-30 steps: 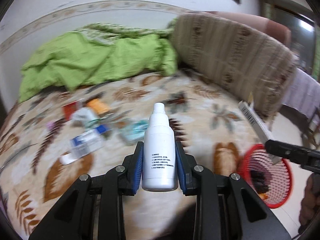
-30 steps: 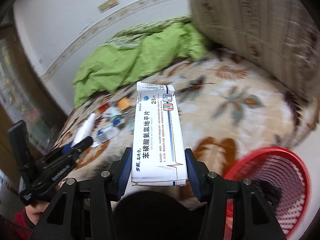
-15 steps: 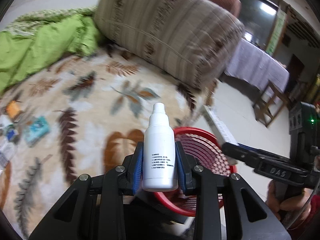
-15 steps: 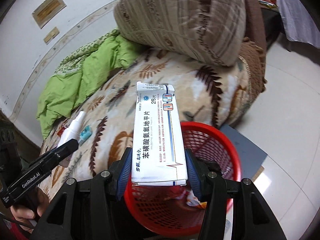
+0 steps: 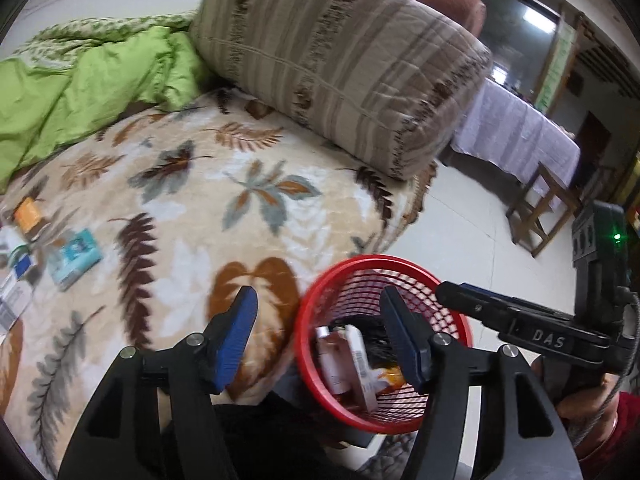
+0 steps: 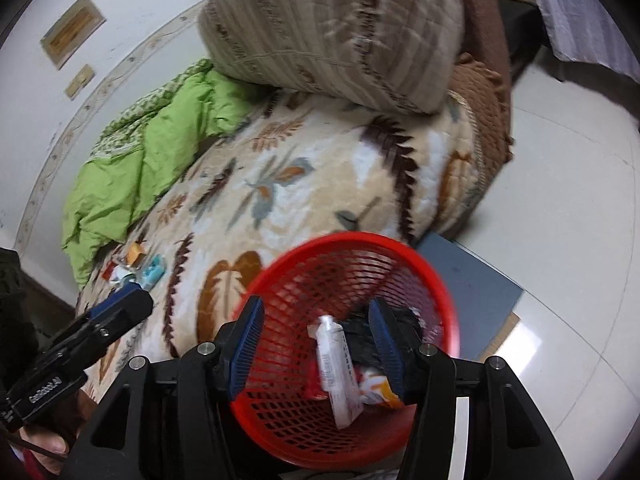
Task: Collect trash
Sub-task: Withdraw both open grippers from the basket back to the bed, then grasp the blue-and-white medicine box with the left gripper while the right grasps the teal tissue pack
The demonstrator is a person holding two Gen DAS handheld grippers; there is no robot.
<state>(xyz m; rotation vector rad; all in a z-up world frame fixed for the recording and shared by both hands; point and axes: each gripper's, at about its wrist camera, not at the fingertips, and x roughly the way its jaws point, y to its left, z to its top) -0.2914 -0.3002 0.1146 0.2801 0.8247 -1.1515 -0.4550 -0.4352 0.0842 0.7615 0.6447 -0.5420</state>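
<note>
While both grippers' jaws gape empty over the red basket (image 6: 400, 252) rim, blurred cartons (image 6: 334, 368) seemingly lie inside.

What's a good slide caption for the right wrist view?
Open right gripper above the red basket holding a white medicine box, beside the leaf-print bed.

Spread right tongs (image 6: 316, 336) above red basket (image 6: 400, 252).

red mesh basket (image 6: 400, 256), leaf-patterned cream blanket (image 5: 192, 200), green quilt (image 5: 80, 92), striped beige pillow (image 5: 340, 60)
</note>
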